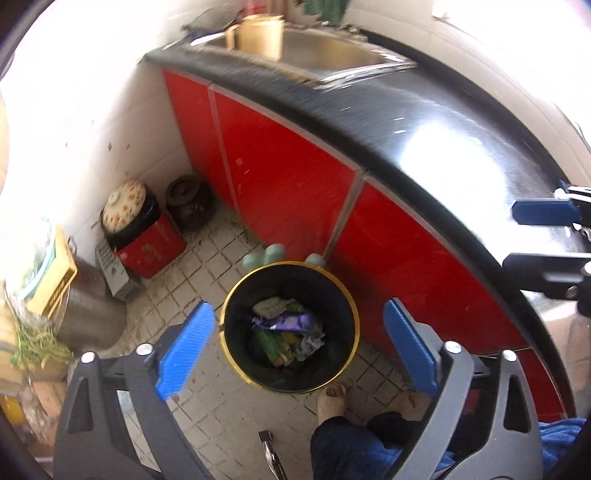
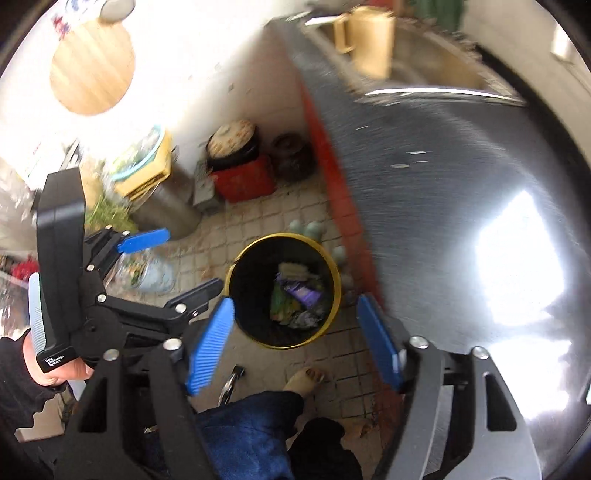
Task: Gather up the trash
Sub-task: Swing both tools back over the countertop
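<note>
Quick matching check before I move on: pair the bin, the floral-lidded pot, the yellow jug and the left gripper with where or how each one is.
Things:
1. bin
2. floral-lidded pot
3. yellow jug
4. left gripper

Places or states:
A. at the sink on the counter
B. jaws open, nothing between them
C. on the red box by the wall
D. on the tiled floor, wrappers inside

Pairs: 1-D, 2-C, 3-A, 4-B

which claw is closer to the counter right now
Right. The right claw hangs open by the edge of the counter. The left claw, also open, is further out from it, above the bin on the floor.
</note>
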A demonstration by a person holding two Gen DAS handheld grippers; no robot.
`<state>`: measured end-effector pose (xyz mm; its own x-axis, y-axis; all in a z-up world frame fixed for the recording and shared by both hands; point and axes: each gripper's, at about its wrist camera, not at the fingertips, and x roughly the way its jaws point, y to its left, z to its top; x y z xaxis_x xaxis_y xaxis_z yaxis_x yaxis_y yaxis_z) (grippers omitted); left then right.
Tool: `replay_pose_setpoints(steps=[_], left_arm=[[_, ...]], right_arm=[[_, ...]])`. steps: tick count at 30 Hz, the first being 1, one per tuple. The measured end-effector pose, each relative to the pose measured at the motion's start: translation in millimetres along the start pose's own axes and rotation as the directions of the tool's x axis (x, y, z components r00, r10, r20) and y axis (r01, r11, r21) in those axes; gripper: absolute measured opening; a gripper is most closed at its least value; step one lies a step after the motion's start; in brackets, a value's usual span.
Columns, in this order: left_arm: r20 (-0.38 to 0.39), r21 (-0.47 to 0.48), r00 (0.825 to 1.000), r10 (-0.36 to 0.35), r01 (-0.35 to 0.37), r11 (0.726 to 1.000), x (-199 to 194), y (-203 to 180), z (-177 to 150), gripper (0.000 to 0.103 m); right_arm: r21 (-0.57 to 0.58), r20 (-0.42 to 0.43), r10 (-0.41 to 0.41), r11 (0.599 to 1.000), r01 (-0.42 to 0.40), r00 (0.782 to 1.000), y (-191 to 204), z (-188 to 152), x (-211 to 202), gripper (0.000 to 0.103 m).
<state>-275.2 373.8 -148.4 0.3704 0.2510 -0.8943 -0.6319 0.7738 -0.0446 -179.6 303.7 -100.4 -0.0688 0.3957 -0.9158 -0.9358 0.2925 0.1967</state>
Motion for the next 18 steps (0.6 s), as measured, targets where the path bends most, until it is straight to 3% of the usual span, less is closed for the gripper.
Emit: replay_pose_setpoints(steps=[4,8,12,18], left_arm=[[0.015,0.072,0.999,-0.049,0.048,0.996,-8.6,-52.8,20.9,0.094],[0.022,0.183,0.992,-0.128,0.122,0.976,-16.0,-121.6,40.3,0.094],[0.010,0.314,0.979,-0.204,0.191,0.930,-24.0,-207.3,55.4,0.094],[-0.022,0.429,0.957,-0.290,0.271,0.862,-35.3,-318.9,61.4,0.094]], right_arm=[[0.102,0.090,-0.093,0.991,0.084,0.992,-46.9,-27.1,-50.5,0.082],[0.250,0.142,-0.198,0.955,0.158,0.970,-102.9,-69.3,-102.5,0.083],[0.416,0.158,-0.304,0.884,0.216,0.940,-159.4,-121.8,-150.3,0.083],[0.619,0.142,-0.439,0.738,0.267,0.887,-227.5,-212.0,-216.8,0.084]])
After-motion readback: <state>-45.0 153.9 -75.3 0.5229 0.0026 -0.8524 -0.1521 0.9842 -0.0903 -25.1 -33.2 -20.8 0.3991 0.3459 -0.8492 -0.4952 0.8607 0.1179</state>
